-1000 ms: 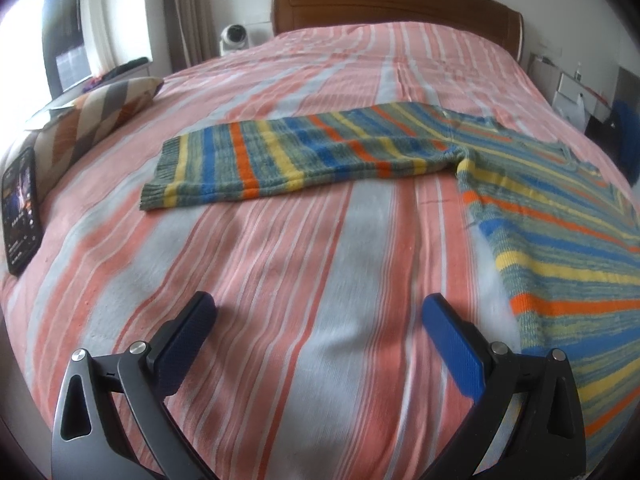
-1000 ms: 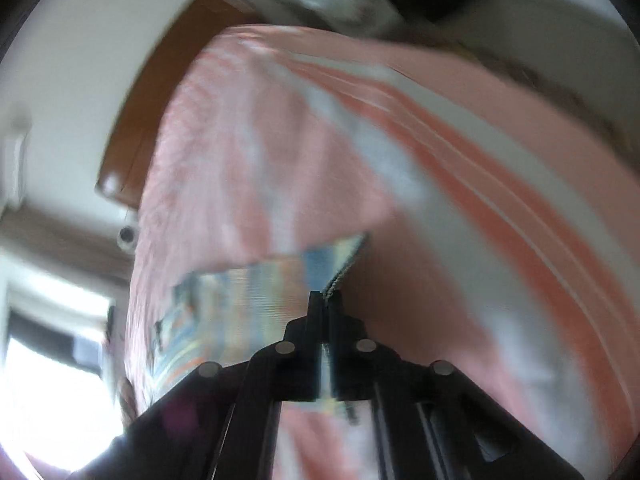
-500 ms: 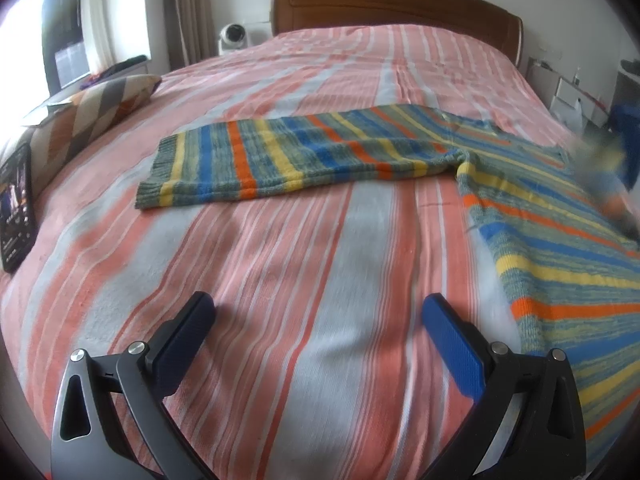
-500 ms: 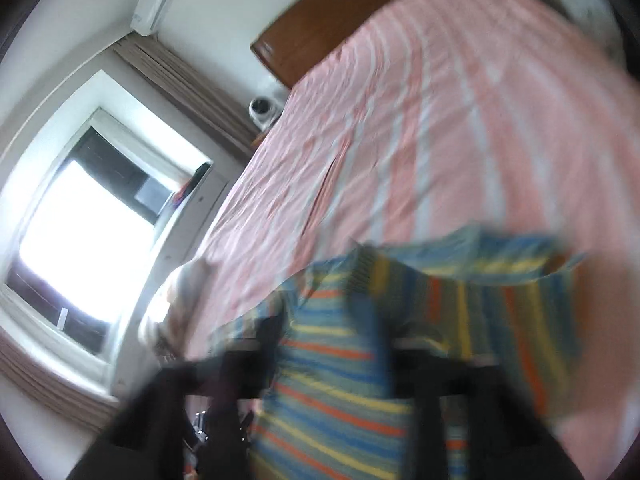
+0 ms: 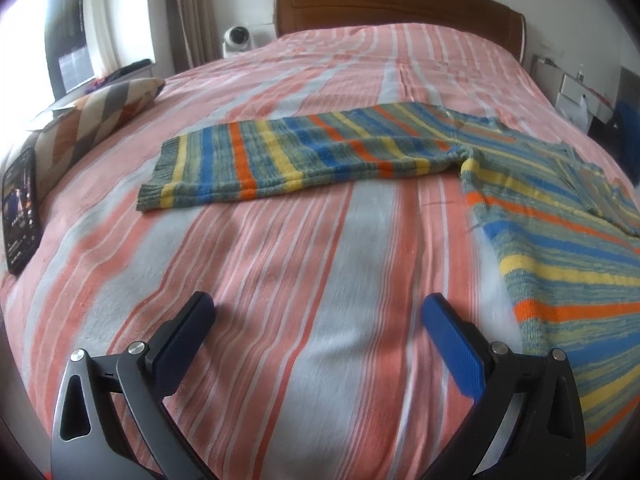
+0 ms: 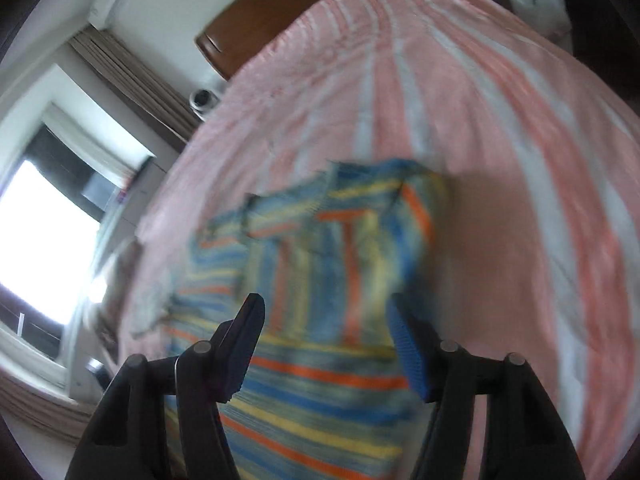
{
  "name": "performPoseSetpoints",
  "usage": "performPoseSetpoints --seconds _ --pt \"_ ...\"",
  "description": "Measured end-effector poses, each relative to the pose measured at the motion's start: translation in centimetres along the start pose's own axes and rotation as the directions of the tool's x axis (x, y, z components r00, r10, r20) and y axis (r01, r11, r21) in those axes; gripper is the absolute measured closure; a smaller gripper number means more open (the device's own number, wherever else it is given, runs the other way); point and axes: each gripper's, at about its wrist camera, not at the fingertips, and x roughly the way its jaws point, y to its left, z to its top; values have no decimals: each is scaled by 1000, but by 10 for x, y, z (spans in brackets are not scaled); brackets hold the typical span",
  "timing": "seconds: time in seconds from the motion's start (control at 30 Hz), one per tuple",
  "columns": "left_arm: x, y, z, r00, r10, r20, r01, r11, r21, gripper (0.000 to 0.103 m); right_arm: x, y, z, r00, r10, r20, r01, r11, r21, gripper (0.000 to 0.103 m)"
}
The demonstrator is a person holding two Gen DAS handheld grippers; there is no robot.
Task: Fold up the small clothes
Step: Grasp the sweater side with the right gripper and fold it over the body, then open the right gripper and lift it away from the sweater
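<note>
A knitted sweater [image 5: 540, 216] striped in blue, yellow, orange and grey-green lies flat on the bed. Its left sleeve [image 5: 296, 160] stretches out to the left. In the right wrist view the right sleeve [image 6: 360, 232] lies folded across the sweater's [image 6: 320, 392] body, blurred by motion. My left gripper [image 5: 318, 316] hovers open over bare bedspread, short of the sweater, nothing between its fingers. My right gripper [image 6: 326, 312] is above the sweater's body, its jaws apart and empty.
The bed wears a pink, white and grey striped bedspread [image 5: 280, 280] with a wooden headboard [image 5: 400, 4] behind. A patterned pillow [image 5: 96, 120] and a dark phone [image 5: 20, 208] lie at the left edge. A small white camera [image 5: 237, 38] sits beside the headboard.
The right gripper was shut on the sleeve edge a second ago; it has let go, opened and swung over the sweater. The sleeve now lies folded on the body. The left gripper has stayed put.
</note>
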Motion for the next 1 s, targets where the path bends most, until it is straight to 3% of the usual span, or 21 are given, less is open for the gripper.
performPoseSetpoints --seconds 0.1,0.33,0.5,0.67,0.77,1.0 --pt "0 0 -1 1000 -1 3 1 1000 -2 0 4 -11 -12 1000 15 -8 -15 1000 22 40" --pt "0 0 -1 1000 -1 3 1 1000 -3 0 -10 -37 -42 997 -70 29 70 998 10 40" --pt "0 0 -1 1000 0 3 0 1000 -3 0 -43 -58 -68 958 -254 132 268 958 -101 40" --pt "0 0 -2 1000 5 4 -5 1000 -4 0 -67 -92 -95 924 -331 190 351 933 -82 40" --pt "0 0 -1 1000 3 4 -3 1000 -2 0 -73 -115 -108 906 -373 200 384 923 -19 40" --pt "0 0 -2 1000 4 4 -4 1000 -2 0 -73 -132 -124 909 -337 246 348 938 -1 36"
